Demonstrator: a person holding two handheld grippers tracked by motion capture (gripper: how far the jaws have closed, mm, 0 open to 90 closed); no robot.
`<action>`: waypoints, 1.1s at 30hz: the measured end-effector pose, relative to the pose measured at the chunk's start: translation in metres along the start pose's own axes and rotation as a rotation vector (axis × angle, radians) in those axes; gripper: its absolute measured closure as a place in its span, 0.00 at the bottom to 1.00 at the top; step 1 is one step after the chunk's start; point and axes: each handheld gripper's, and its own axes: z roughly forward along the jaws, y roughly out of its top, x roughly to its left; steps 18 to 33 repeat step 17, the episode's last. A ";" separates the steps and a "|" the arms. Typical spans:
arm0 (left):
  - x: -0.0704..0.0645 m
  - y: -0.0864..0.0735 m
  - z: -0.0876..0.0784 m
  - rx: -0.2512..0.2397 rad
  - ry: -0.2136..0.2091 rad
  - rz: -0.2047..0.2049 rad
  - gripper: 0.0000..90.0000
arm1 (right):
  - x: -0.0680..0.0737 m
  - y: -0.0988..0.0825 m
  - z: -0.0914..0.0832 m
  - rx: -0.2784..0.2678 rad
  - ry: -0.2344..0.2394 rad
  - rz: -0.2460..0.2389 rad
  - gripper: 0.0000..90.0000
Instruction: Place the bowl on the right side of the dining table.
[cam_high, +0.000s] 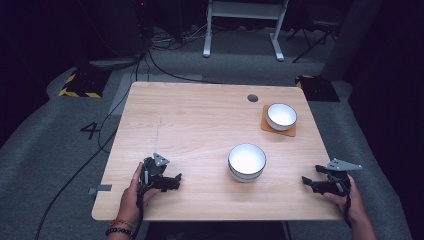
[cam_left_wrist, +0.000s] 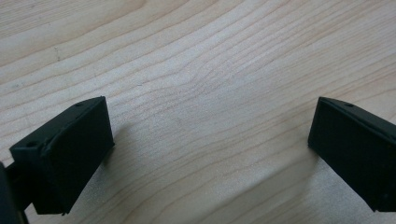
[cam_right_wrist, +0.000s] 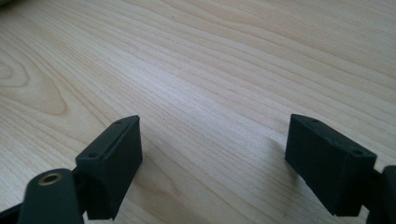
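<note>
Bowls: two on the counter (cam_high: 190, 115), both white with dark rims. Large bowl (cam_high: 246, 161) sits bare on the wood near centre-front, between the two hand-held grippers. Small bowl (cam_high: 281, 116) sits on one orange coaster (cam_high: 267, 126) at the far right, just beside one grey grommet hole (cam_high: 252, 98). Left hand-held gripper (cam_high: 172, 181) rests at the near left edge, jaws spread wide, nothing between them but wood grain. Right hand-held gripper (cam_high: 310, 182) sits at the near right corner, jaws spread too, empty. Both are well apart from the bowls. One hand per gripper.
</note>
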 end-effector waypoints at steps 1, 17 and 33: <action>0.000 0.000 0.000 -0.001 0.005 0.002 0.00 | 0.000 0.000 0.000 0.000 0.000 -0.001 0.21; 0.000 0.000 0.000 -0.004 0.003 0.003 0.00 | 0.000 0.000 0.000 0.001 0.001 0.000 0.21; 0.000 0.000 0.000 -0.004 0.003 0.003 0.00 | 0.000 0.000 0.000 0.001 0.001 0.000 0.21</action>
